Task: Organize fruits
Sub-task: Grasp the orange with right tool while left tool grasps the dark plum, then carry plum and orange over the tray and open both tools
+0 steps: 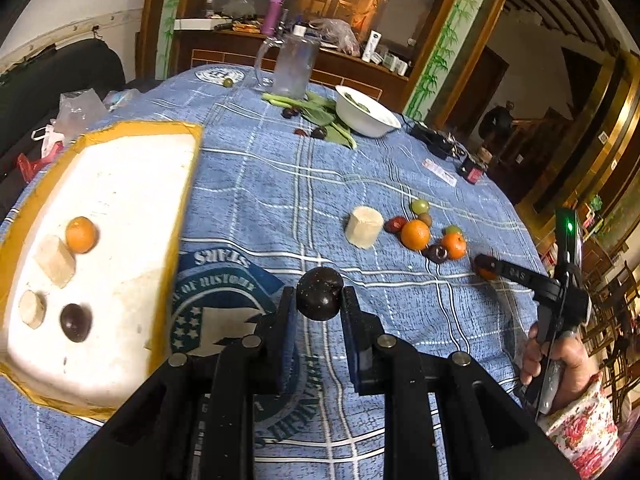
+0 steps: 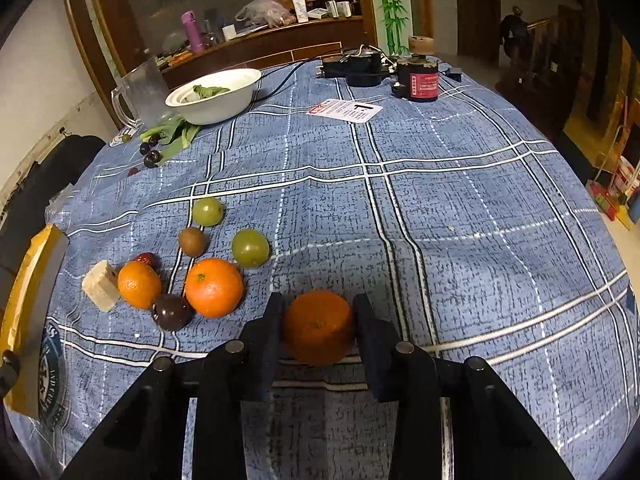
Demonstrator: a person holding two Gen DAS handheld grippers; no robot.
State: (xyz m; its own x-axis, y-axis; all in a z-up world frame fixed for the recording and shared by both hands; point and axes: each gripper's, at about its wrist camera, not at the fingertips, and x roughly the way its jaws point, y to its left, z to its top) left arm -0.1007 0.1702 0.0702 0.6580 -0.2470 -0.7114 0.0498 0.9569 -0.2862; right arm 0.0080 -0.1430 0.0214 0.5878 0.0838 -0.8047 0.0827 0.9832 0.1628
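My left gripper [image 1: 319, 300] grips a dark plum [image 1: 319, 298] above the cloth [image 1: 280, 184], just right of the foam tray [image 1: 120, 184]. My right gripper [image 2: 318, 326] has its fingers against both sides of an orange [image 2: 318, 326] on the cloth. Left of it I see two oranges [image 2: 214, 287], a plum, a kiwi [image 2: 193, 241] and two green fruits [image 2: 250, 248] in a cluster.

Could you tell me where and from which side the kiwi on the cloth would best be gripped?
Grip the kiwi across its short middle, coming from above: its small egg shape lies free on the cloth, but a green fruit and an orange sit close, so a low sideways approach would probably bump them.
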